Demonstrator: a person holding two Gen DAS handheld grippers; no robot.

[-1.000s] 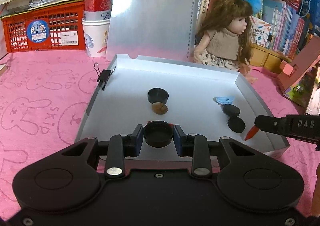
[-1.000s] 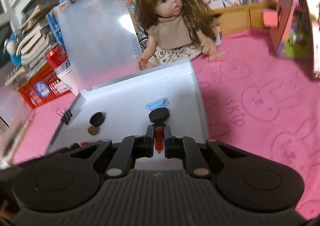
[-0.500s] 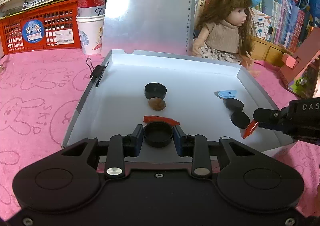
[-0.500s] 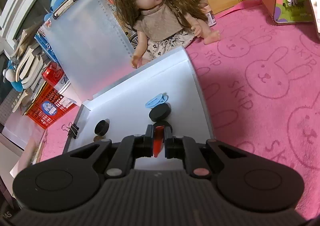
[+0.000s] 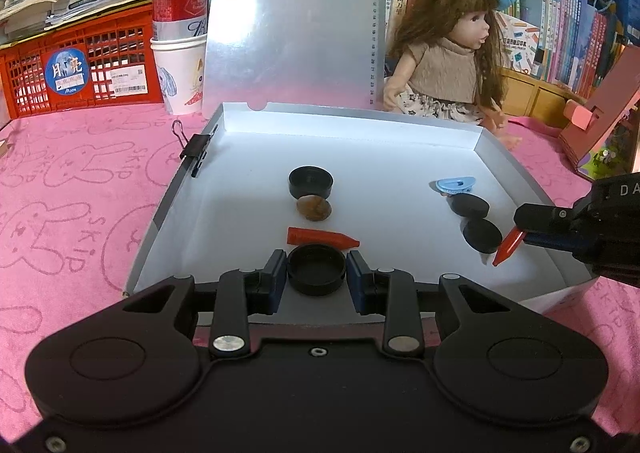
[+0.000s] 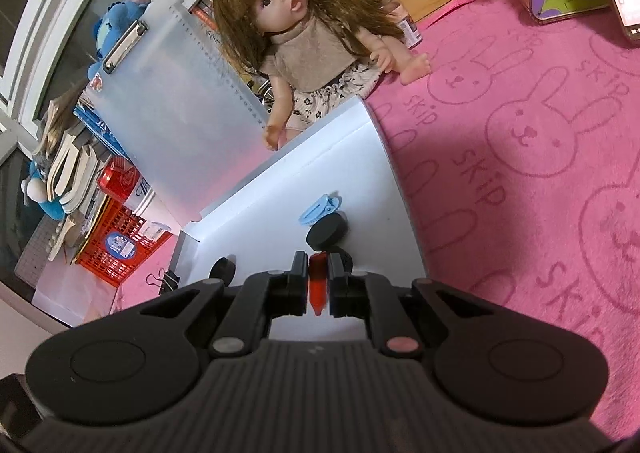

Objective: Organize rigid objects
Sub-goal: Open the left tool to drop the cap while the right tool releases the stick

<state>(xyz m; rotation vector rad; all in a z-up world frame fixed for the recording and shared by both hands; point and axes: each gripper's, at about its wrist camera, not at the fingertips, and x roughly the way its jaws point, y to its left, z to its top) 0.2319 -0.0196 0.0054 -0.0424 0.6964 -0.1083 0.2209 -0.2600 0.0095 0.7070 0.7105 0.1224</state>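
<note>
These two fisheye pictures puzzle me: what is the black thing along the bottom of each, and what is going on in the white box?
There is no robot here. A person holds a hand tool with two fingers in each hand, and a camera on each tool looks forward along them.

In the left tool's view, the left gripper pinches a black cap over the white tray. The right gripper comes in from the side.

In the right tool's view, that gripper holds a red crayon.

In the tray lie another red crayon, black caps, a brown stone and a blue clip. A doll sits behind.
</note>
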